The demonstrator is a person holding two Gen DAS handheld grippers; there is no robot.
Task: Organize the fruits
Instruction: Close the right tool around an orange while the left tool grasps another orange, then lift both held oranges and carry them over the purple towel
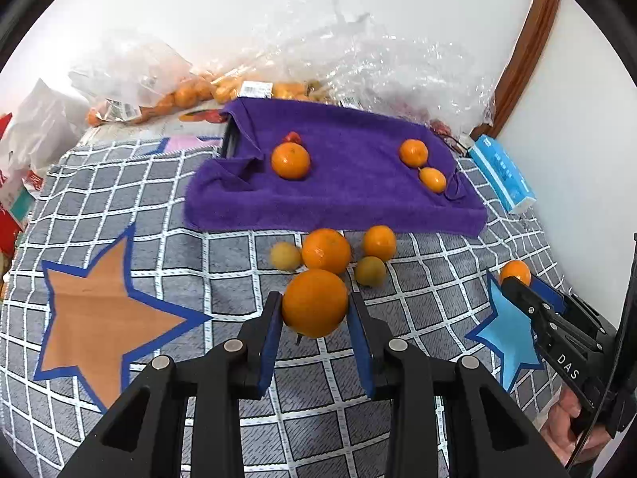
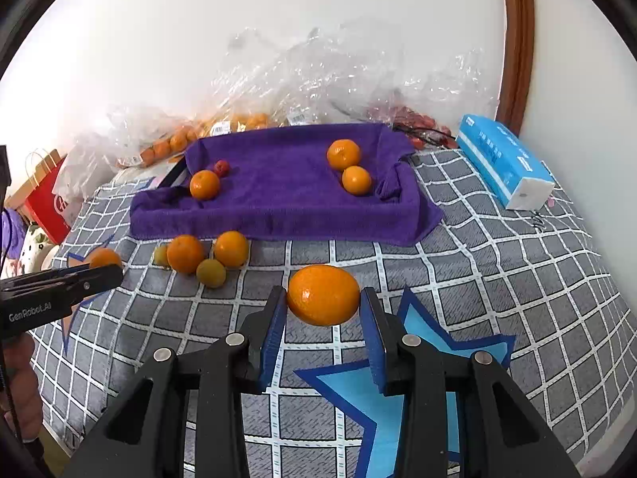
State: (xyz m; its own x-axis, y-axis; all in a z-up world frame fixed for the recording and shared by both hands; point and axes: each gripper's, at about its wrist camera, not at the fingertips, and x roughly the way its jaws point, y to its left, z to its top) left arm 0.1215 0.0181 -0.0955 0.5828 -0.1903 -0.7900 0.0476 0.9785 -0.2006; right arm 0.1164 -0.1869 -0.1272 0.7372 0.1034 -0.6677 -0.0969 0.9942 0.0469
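The left claw (image 1: 314, 310) was clamped on a round orange fruit (image 1: 314, 303), its blue pads pressed to both sides and the fruit lifted clear of the grey checked cloth with star patterns (image 1: 223, 263). The right claw (image 2: 323, 298) likewise gripped a broader orange fruit (image 2: 323, 294) between its blue pads, held above the same cloth.

Taking the purple towel-lined tray (image 1: 350, 199) as landmark: three orange fruits lay inside it, one larger fruit (image 1: 290, 160) near its left end with a small red fruit (image 1: 293, 137) touching it behind, and two smaller ones (image 1: 414, 153) (image 1: 432, 179) touching each other near its right end. Just in front of the tray's near edge sat a loose cluster of four fruits on the cloth: two orange ones (image 1: 326, 251) (image 1: 379, 243) and two duller yellow-green ones (image 1: 285, 256) (image 1: 370, 271). Behind the tray lay crumpled clear plastic bags (image 1: 358, 59), some holding more orange fruit. To the tray's right lay a blue and white tissue pack (image 1: 503, 173). The person's hand (image 1: 573, 426) showed at the right claw's grip.
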